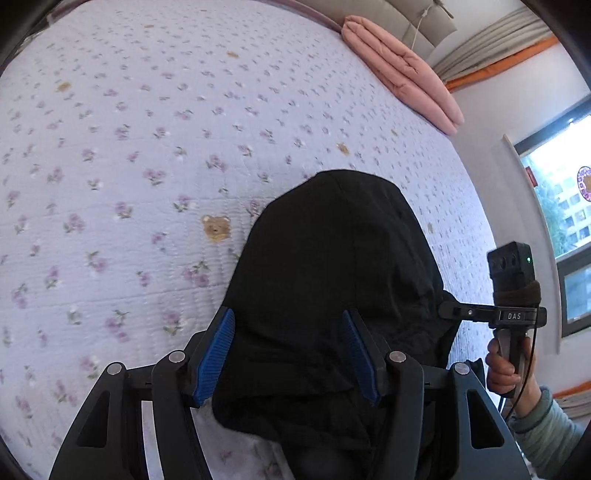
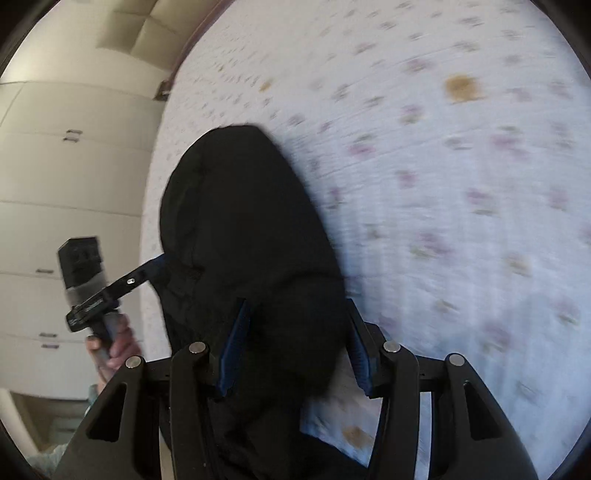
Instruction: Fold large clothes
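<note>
Folding looks between steps: the black garment lies bunched on the floral quilted bedspread beneath both spread grippers, left gripper and right gripper pinching nothing, so the next move likely needs a fresh edge grip.

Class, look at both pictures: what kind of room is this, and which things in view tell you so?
Most likely a bedroom. A wide bed with a flowered quilted cover fills both views, a folded pink blanket lies near its padded headboard, and pale wardrobe doors stand beside it.
</note>
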The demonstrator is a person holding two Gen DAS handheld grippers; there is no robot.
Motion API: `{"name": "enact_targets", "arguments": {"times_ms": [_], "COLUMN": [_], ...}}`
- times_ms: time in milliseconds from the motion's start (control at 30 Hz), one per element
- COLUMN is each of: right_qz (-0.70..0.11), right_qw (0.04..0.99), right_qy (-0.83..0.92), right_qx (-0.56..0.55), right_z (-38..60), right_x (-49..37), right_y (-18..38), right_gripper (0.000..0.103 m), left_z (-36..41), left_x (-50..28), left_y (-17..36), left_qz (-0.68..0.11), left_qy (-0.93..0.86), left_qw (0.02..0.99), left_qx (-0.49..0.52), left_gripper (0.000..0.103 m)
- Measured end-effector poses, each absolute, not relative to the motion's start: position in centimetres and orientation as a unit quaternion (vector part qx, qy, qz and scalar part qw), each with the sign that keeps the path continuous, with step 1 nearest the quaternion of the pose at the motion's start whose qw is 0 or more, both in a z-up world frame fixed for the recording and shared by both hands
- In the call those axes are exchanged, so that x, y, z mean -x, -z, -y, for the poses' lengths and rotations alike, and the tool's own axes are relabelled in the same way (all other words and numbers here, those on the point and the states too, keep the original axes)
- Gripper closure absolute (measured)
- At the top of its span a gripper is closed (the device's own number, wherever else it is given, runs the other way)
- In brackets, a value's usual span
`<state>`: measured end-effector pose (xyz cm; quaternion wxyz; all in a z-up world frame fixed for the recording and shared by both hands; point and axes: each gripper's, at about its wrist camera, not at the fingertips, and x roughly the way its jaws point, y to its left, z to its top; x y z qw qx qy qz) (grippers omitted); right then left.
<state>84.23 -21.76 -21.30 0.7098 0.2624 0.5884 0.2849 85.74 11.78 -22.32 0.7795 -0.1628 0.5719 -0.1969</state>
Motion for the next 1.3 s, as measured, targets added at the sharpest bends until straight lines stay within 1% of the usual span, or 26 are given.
{"name": "enact_targets", "arguments": {"times_ms": [67,100,133,167,200,233,267,333,433,633,733,767,833,867,900,933,1133,1167,1200,1233,1267,1300], "right_qz": [-0.586,-0.585,-0.584,-0.583,-0.581,-0.578,-0.575,-0.565,-0.551,-0.524,-0.516,-0.524,-0.553,-0.565,-0.574,-0.584,-0.599,-0.598,-0.596,-0.594,-0.59,-0.586], "right_qw": [0.712,0.714,0.716,0.721,0.728,0.735,0.742,0.754,0.77,0.799,0.812,0.809,0.786,0.774,0.764,0.748,0.705,0.701,0.7,0.702,0.706,0.713], "right_qy": [-0.296,-0.3,-0.301,-0.302,-0.301,-0.299,-0.298,-0.294,-0.288,-0.274,-0.262,-0.253,-0.251,-0.249,-0.247,-0.249,-0.281,-0.292,-0.3,-0.303,-0.31,-0.313], "right_qx": [-0.249,-0.242,-0.234,-0.222,-0.205,-0.19,-0.177,-0.162,-0.147,-0.109,-0.083,-0.082,-0.116,-0.139,-0.16,-0.192,-0.253,-0.255,-0.254,-0.248,-0.239,-0.226], "right_z": [20.2,19.7,19.2,18.7,18.3,18.1,17.9,18.3,18.5,18.0,17.8,17.8,18.3,19.1,19.0,19.9,20.2,19.8,19.2,18.9,18.3,17.7], "right_x": [-84.6,-84.5,-84.6,-84.7,-84.5,-84.3,-83.9,-83.1,-81.8,-79.6,-78.4,-78.5,-79.3,-79.8,-80.7,-81.2,-82.8,-83.1,-83.1,-83.2,-83.4,-83.5], "right_y": [21.2,21.2,21.1,20.8,20.4,20.1,19.7,18.9,17.8,15.1,14.1,14.2,15.6,16.4,16.8,17.9,21.6,21.9,22.2,22.0,21.8,21.6], "right_gripper": [0.045,0.044,0.045,0.047,0.056,0.063,0.065,0.073,0.078,0.082,0.081,0.079,0.068,0.065,0.056,0.05,0.05,0.05,0.05,0.05,0.051,0.056], "left_z": [-10.9,-10.7,-10.4,-10.0,-10.1,-10.2,-10.7,-11.4,-12.0,-11.7,-12.1,-12.4,-13.0,-13.4,-13.5,-13.6,-12.5,-12.2,-11.9,-11.5,-11.2,-10.9], "left_x": [-85.9,-86.1,-86.3,-86.3,-86.1,-85.9,-85.7,-85.3,-84.4,-82.1,-81.4,-81.6,-82.0,-82.4,-82.7,-83.0,-85.9,-86.2,-86.6,-87.0,-87.2,-87.3], "left_y": [22.5,22.7,23.0,23.1,22.8,22.7,22.4,22.1,21.4,19.3,18.7,18.9,19.4,19.8,20.1,20.4,23.2,23.5,23.8,24.0,24.0,23.8], "left_qz": [-0.573,-0.575,-0.577,-0.579,-0.578,-0.573,-0.566,-0.558,-0.552,-0.535,-0.538,-0.543,-0.548,-0.551,-0.553,-0.555,-0.578,-0.58,-0.581,-0.579,-0.575,-0.571], "left_qy": [0.201,0.199,0.192,0.176,0.163,0.162,0.164,0.165,0.169,0.174,0.176,0.173,0.177,0.177,0.176,0.177,0.177,0.18,0.186,0.197,0.208,0.214], "left_qw": [0.78,0.779,0.781,0.788,0.793,0.796,0.799,0.802,0.804,0.817,0.815,0.81,0.801,0.795,0.792,0.789,0.774,0.771,0.769,0.766,0.765,0.768], "left_qx": [0.152,0.148,0.138,0.119,0.104,0.105,0.117,0.134,0.143,0.128,0.128,0.137,0.162,0.18,0.19,0.196,0.189,0.19,0.192,0.197,0.201,0.198], "left_gripper": [0.042,0.046,0.059,0.069,0.083,0.089,0.092,0.097,0.102,0.102,0.102,0.102,0.101,0.1,0.096,0.092,0.091,0.089,0.08,0.068,0.064,0.062]}}
